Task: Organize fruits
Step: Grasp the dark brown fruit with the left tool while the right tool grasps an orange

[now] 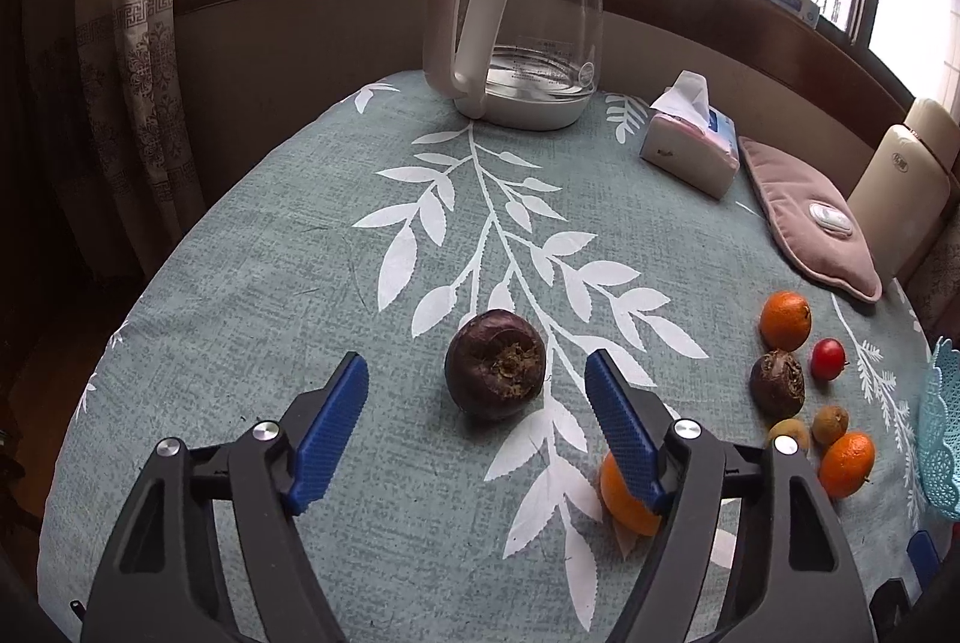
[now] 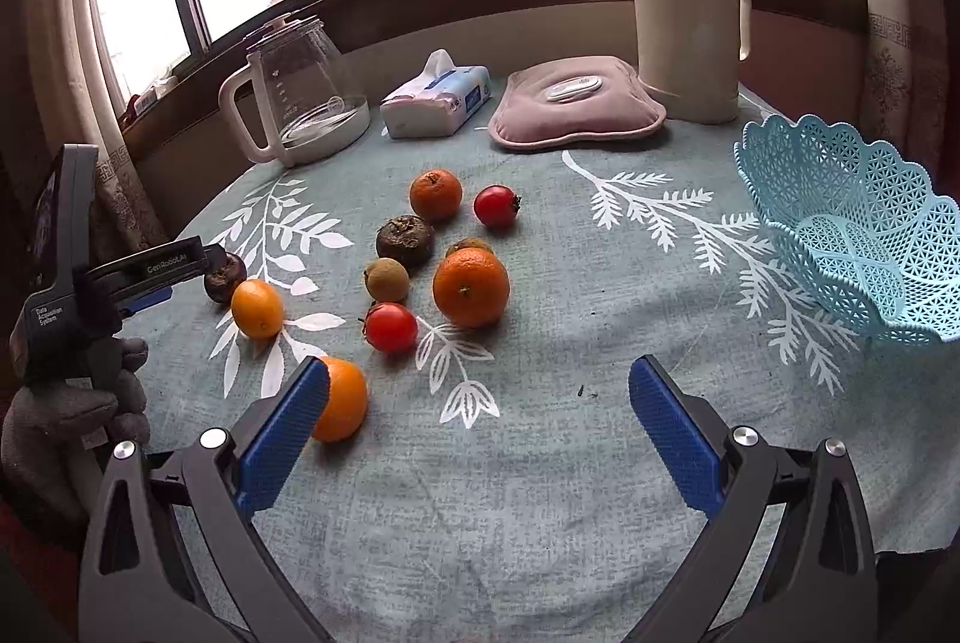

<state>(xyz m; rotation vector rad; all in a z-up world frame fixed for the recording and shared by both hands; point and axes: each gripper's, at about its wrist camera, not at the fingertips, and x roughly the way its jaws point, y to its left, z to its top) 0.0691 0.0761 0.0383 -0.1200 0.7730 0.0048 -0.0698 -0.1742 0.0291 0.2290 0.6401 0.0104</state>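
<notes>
While the left claw (image 1: pixel 477 391) hangs with its blue pads spread on either side of the dark purple fruit (image 1: pixel 495 365), nothing is pinched yet: the fruit lies on the desk (image 1: pixel 300 283) just beyond the fingertips, with a clear gap to each pad. The step in hand looks like picking up this fruit to carry it to the blue basket (image 2: pixel 852 229), which stands empty at the far right edge of the desk, well apart from the fruit.

To do it well, the claw should slide forward until the fruit sits midway along the pads, then close gently across its widest part; the fruit is round and could roll off if squeezed near the tips. The small orange (image 1: pixel 627 493) just beside the right-hand pad should not be nudged.

The right claw (image 2: pixel 480 403) is also spread and holds nothing, hovering over bare cloth with an orange (image 2: pixel 342 397) just beside its left pad. The other fruits (image 2: pixel 444 247) lie clustered mid-desk.

In the right wrist view the left claw's body covers most of the purple fruit, so contact cannot be judged there. The basket is cut off at the frame edge in both views, and the small brownish fruits are hard to identify.
</notes>
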